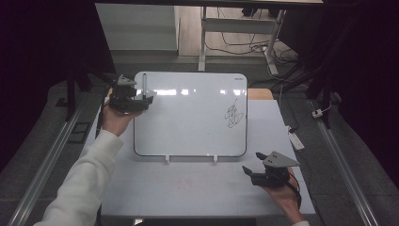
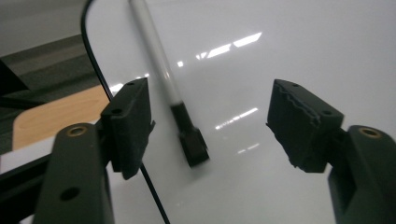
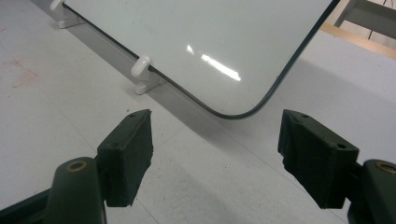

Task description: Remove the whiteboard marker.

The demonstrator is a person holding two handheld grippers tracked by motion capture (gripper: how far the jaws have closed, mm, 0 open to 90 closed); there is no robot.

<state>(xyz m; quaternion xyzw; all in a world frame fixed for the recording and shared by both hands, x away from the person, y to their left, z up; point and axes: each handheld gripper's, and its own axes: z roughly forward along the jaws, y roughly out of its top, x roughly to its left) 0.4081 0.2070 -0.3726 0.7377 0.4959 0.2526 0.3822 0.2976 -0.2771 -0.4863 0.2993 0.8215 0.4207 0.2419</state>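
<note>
A whiteboard [image 1: 188, 117] lies on the white table [image 1: 188, 188], with a black scribble [image 1: 234, 114] toward its right side. A marker [image 1: 144, 84] with a white barrel and a black cap rests on the board's top left corner. My left gripper [image 1: 141, 99] hovers over that corner. In the left gripper view, my left gripper [image 2: 212, 126] has its jaws apart on either side of the marker [image 2: 163, 70], and the pads do not touch it. My right gripper [image 1: 251, 165] sits open near the board's lower right corner [image 3: 233, 114], with nothing between its jaws [image 3: 217, 149].
Two white clips [image 1: 167, 159] [image 1: 215, 158] stick out from the board's near edge. A wooden top [image 1: 260, 93] shows behind the board. Desk legs and cables [image 1: 244, 44] stand at the back. Metal rails [image 1: 346, 169] run along both sides of the table.
</note>
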